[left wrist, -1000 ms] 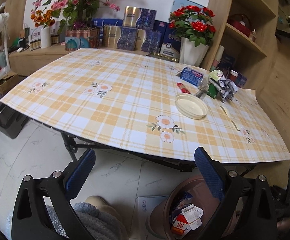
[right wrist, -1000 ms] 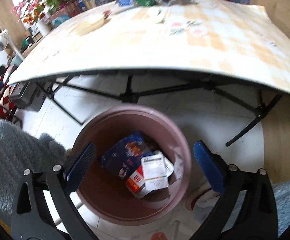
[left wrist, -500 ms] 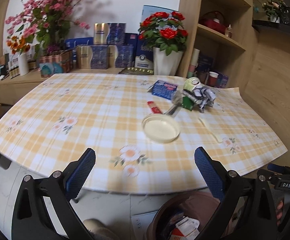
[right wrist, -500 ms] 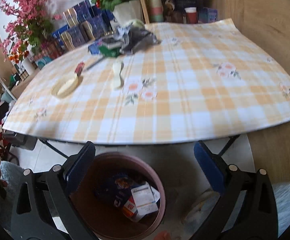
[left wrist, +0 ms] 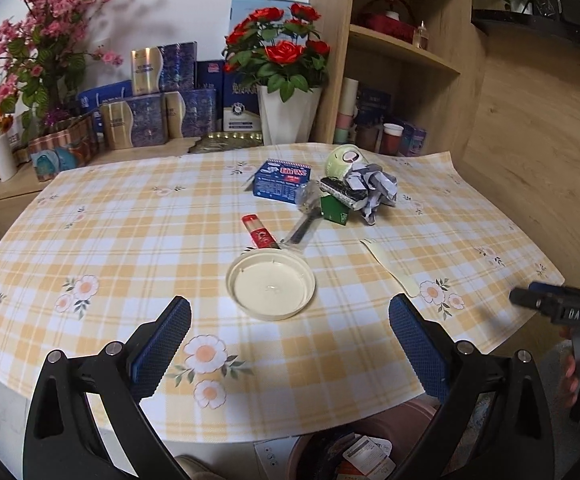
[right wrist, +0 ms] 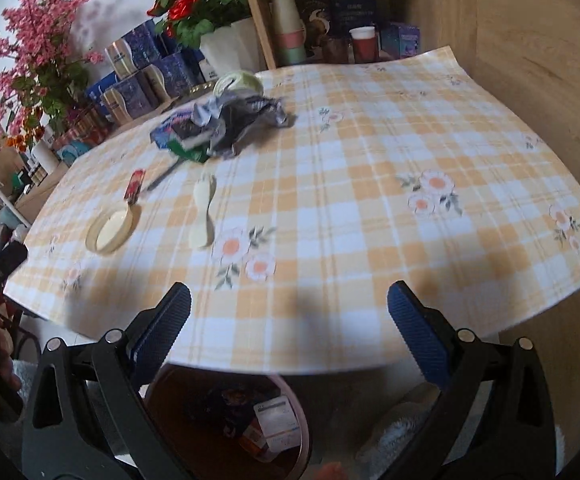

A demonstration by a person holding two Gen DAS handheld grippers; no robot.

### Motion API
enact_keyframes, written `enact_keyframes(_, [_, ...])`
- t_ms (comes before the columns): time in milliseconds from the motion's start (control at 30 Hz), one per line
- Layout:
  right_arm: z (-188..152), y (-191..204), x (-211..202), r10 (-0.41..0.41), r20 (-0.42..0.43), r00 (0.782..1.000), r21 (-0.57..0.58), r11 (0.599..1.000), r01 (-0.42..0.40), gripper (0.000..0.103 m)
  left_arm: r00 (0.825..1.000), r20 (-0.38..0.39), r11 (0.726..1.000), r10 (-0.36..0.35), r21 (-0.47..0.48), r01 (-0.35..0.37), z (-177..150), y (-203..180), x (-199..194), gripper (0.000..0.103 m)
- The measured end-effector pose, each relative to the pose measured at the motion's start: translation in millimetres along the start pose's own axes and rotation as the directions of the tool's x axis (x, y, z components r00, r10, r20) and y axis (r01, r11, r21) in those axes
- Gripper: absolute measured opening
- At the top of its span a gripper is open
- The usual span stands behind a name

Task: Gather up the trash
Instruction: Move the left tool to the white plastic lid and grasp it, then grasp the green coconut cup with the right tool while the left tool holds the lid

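In the left wrist view, the left gripper fills the bottom of the frame with its jaws spread wide and nothing between them, above the near edge of the checked tablecloth. A round cream lid lies at centre frame, just above the gap. Above it a red sachet touches the lid's far rim; a blue box, a green carton and crumpled wrappers cluster in the upper middle. A pale plastic spoon lies right of centre. The trash bin (already holding packets) shows at the bottom edge.

In the right wrist view, the right gripper likewise sits at the bottom, jaws wide apart and empty, above the bin.
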State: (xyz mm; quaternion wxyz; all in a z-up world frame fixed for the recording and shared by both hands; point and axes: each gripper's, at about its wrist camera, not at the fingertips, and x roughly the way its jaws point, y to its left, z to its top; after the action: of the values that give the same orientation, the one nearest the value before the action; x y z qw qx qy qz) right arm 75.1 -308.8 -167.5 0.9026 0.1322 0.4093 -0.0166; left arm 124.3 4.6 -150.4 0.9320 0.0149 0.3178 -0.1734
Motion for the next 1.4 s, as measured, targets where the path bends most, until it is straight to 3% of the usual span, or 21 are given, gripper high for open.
enact_keyframes(467, [43,-11,19,0.008,0.003,1.0,0.011,1.0,-0.008,0.097,0.99,-0.141,0.997,-0.027,0.074,0.038,15,-7,73,0.097])
enact_keyframes(567, [45,-9,24,0.016,-0.001,1.0,0.005,1.0,-0.016,0.097,0.987,-0.16,0.994,0.007,0.105,0.01,16,-8,88,0.097])
enact_keyframes(700, [47,-10,29,0.023,-0.009,1.0,0.003,1.0,-0.023,0.097,0.977,-0.212,0.998,0.02,0.065,-0.006,14,2,111,0.097])
enact_keyframes(967, [58,-14,40,0.056,-0.014,0.998,0.019,0.998,-0.056,0.097,0.958,-0.273,0.994,0.092,0.082,-0.072,12,15,143,0.097])
enact_keyframes(1100, [78,-9,45,0.093,0.007,0.996,0.02,0.995,-0.094,0.097,0.955,-0.29,0.998,0.068,0.032,-0.062,12,25,149,0.095])
enact_keyframes(1133, [84,-6,47,0.104,0.01,0.995,0.015,0.994,-0.104,0.097,0.957,-0.285,0.998,0.059,0.025,-0.054,11,26,148,0.087])
enact_keyframes(1400, [154,25,76,0.17,-0.007,0.985,-0.091,0.981,-0.17,0.097,0.969,-0.246,0.999,0.011,-0.045,-0.023,21,36,133,0.084])
